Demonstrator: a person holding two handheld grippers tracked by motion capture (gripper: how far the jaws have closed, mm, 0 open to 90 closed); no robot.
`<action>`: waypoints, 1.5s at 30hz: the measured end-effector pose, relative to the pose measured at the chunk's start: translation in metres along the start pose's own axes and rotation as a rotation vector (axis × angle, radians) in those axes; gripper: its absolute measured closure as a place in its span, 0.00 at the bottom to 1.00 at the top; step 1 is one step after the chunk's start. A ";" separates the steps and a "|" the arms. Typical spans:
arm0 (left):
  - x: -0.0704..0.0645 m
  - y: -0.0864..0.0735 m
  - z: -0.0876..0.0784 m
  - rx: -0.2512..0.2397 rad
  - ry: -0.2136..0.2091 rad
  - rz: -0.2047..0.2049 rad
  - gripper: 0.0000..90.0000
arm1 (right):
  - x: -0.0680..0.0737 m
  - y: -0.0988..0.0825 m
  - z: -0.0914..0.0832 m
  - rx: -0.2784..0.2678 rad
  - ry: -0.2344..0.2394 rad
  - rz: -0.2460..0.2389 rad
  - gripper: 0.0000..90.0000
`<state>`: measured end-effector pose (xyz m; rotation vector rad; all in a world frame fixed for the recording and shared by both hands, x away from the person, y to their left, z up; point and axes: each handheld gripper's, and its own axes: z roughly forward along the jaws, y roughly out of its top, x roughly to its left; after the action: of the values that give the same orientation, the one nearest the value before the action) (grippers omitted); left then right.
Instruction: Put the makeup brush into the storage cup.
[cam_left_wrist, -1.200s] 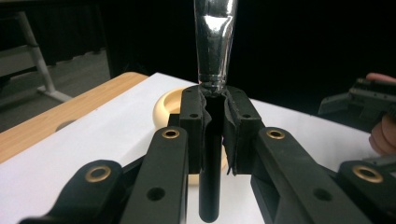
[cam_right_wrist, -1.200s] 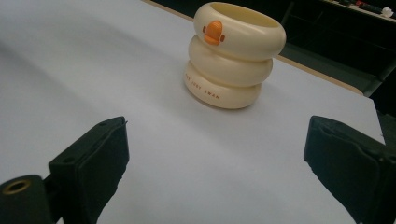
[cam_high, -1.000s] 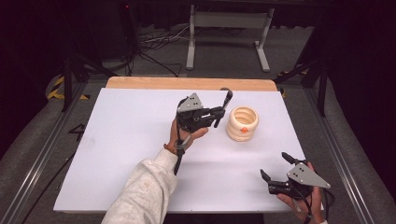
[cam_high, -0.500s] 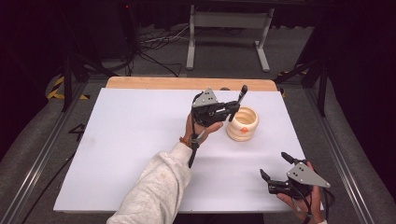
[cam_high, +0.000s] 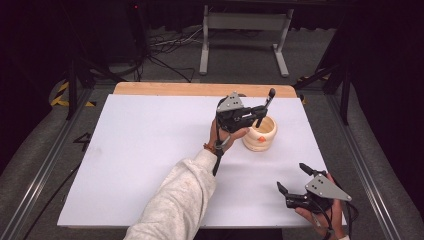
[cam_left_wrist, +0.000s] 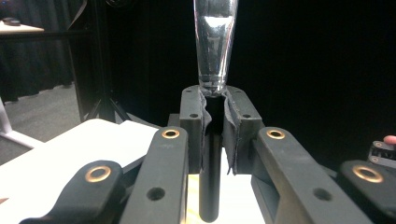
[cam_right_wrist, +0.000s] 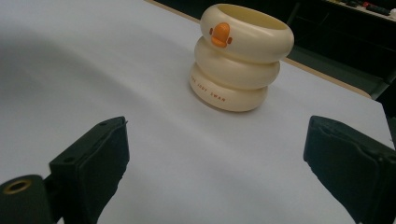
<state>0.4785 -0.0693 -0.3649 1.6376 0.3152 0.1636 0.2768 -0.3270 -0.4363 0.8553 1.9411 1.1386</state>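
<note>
A cream ringed holder (cam_high: 260, 136) with an orange duck bill stands on the white table at right of centre. My left gripper (cam_high: 260, 114) hovers at the holder's left rim, shut on a pen (cam_high: 267, 102) that stands nearly upright, its top leaning right. In the left gripper view the pen (cam_left_wrist: 215, 42) has a clear upper part and a dark barrel hanging below the left gripper (cam_left_wrist: 215, 116). My right gripper (cam_high: 291, 177) rests near the front right corner, open and holding nothing. In the right gripper view the holder (cam_right_wrist: 240, 60) sits well beyond the spread right gripper (cam_right_wrist: 215, 158).
The white board (cam_high: 150, 150) covers a wooden table whose bare edge (cam_high: 200, 89) runs along the back. A metal stand (cam_high: 245, 30) and cables lie on the floor behind. A grey sleeve (cam_high: 175, 200) reaches in from the bottom.
My left gripper has carried the pen to the right and slightly away, from left of the holder to over its rim. The right gripper has stayed put.
</note>
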 end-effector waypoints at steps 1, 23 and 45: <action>0.000 0.000 0.002 -0.003 0.001 0.000 0.88 | 0.000 0.000 0.000 0.000 0.001 0.001 0.08; 0.017 -0.013 0.024 0.042 -0.007 0.002 0.88 | -0.001 0.000 0.001 0.001 0.006 0.004 0.09; 0.020 -0.044 0.027 0.125 0.000 -0.010 0.88 | 0.001 0.001 0.001 0.004 0.014 -0.013 0.09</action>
<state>0.5007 -0.0863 -0.4125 1.7595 0.3393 0.1391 0.2769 -0.3252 -0.4363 0.8381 1.9586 1.1364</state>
